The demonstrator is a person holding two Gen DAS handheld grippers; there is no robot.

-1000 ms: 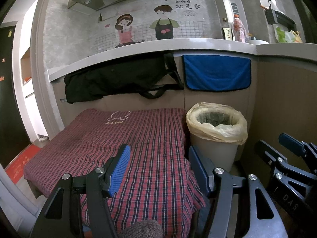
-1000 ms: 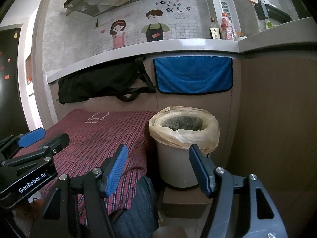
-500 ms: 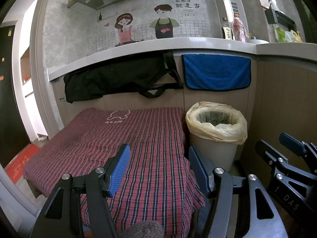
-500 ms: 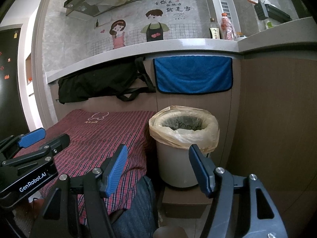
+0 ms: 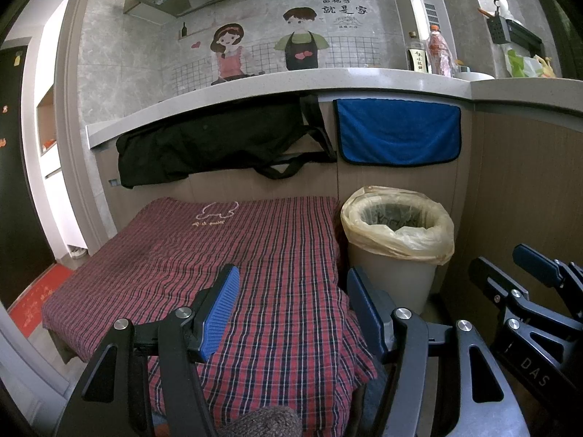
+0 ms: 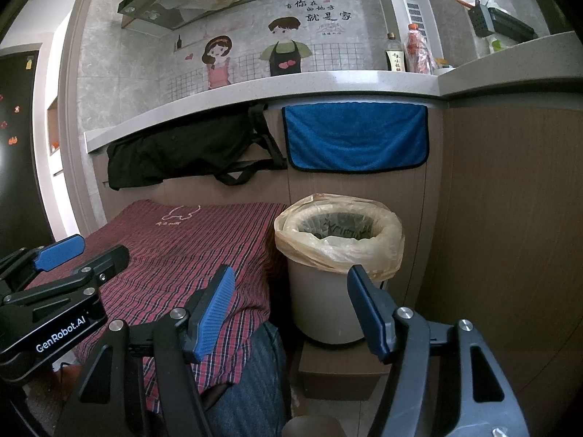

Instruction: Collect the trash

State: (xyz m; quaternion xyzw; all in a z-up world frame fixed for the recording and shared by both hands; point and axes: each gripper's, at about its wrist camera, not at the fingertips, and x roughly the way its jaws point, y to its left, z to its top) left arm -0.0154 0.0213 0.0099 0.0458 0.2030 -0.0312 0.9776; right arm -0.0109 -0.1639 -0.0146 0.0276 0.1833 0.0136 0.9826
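We hold the left hand-held gripper (image 5: 291, 309) w/ jaws wide apart, nothing btwn the blue pads; it hangs over the near right part of the table (image 5: 127, 331), which is covered by a red plaid cloth (image 5: 226, 247). Right hand-held gripper (image 6: 289, 309) is likewise spread wide & empty, aimed at the trash bin (image 6: 328, 306).

The bin, grey w/ a yellowish bag liner (image 6: 386, 251) folded over its rim, stands just beside the table's right edge, tucked into the corner btwn the wood back panel and the wood side wall (image 6: 510, 236). In the right wrist view it sits on a low brown box (image 6: 339, 367). Its mouth is open upward; contents too dim to tell.

Cloth top looks bare of loose items. Its right edge drapes down next to the bin; near edge hangs over a leg in jeans (image 6: 255, 375). Above the table's far edge a black bag (image 5: 211, 145) & blue towel (image 5: 397, 133) hang under the counter ledge (image 5: 328, 80). Room right of the bin is tight against the wall; over the table it's open.
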